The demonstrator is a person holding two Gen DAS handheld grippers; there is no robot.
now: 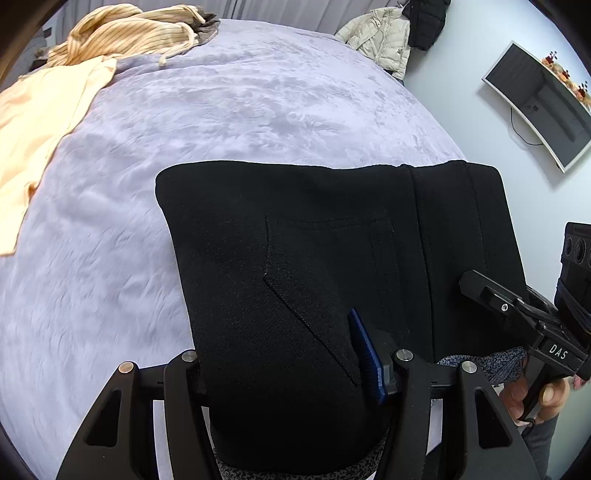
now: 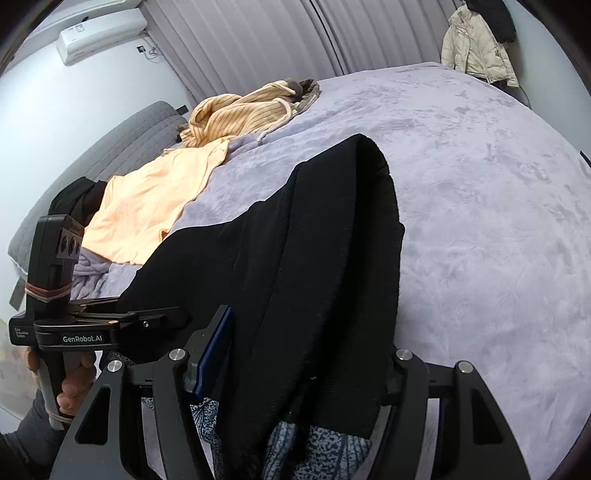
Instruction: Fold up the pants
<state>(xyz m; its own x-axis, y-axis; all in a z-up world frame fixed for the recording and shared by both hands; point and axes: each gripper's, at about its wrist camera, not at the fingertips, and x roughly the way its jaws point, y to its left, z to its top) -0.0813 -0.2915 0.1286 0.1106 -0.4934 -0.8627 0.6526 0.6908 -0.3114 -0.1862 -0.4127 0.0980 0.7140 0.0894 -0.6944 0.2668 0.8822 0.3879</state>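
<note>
black pants (image 1: pixel 314 258) on lilac bedspread (image 1: pixel 184 129)

A bed (image 1: pixel 258 110) covered in a plush lavender blanket carries everything. Black pants (image 1: pixel 314 258) lie folded at its 6 o'clock edge. A flat peach garment (image 1: pixel 44 122) spreads at 10 o'clock, and just beyond it, toward 11 o'clock, sits a crumpled yellow striped garment (image 1: pixel 129 29) with a drawstring.

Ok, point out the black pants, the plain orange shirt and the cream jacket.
black pants (image 1: pixel 314 240), left wrist view, stitched pocket panel.
plain orange shirt (image 2: pixel 155 195), right wrist view, flat middle.
cream jacket (image 2: pixel 476 48), right wrist view, chest.
</note>
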